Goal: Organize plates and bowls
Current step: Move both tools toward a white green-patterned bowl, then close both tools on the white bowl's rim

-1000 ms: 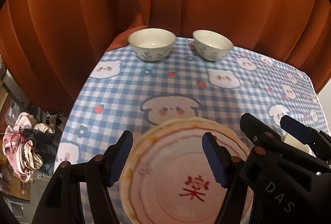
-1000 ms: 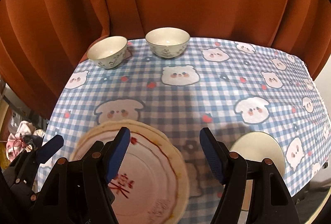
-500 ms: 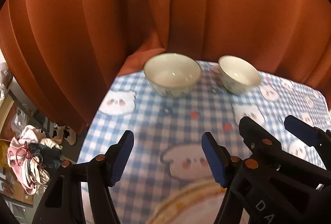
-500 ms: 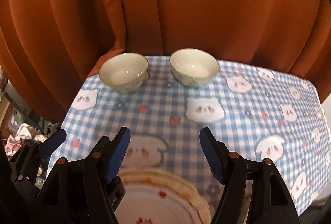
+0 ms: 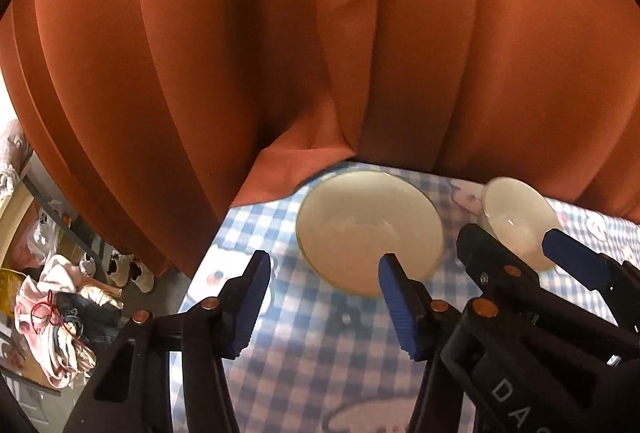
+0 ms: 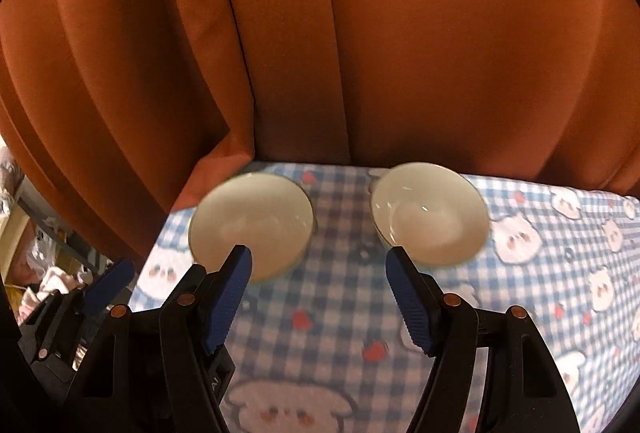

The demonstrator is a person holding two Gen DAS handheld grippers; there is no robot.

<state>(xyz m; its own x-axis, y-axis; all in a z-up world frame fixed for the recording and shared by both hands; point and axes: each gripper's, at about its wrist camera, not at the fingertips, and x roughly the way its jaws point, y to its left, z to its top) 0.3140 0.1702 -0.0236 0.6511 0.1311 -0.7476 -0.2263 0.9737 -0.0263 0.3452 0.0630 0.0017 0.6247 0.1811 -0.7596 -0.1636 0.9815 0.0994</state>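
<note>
two pale bowls stand on the surface [image 6: 340,313], which wears a blue checked cloth with bear faces, both close to the orange curtain [image 6: 360,53] at its far edge: the left bowl [image 6: 251,224] sits nearest the curtain's corner fold and the right bowl [image 6: 430,211] stands just beside it, apart, with a strip of cloth between them. the left gripper [image 5: 322,297] has its jaws spread wide and holds nothing, one blue pad overlapping the left bowl [image 5: 370,229] in view, though contact cannot be told. the right gripper [image 6: 318,293] likewise has its jaws wide apart and empty, its two blue pads framing the gap between the two bowls.
</note>
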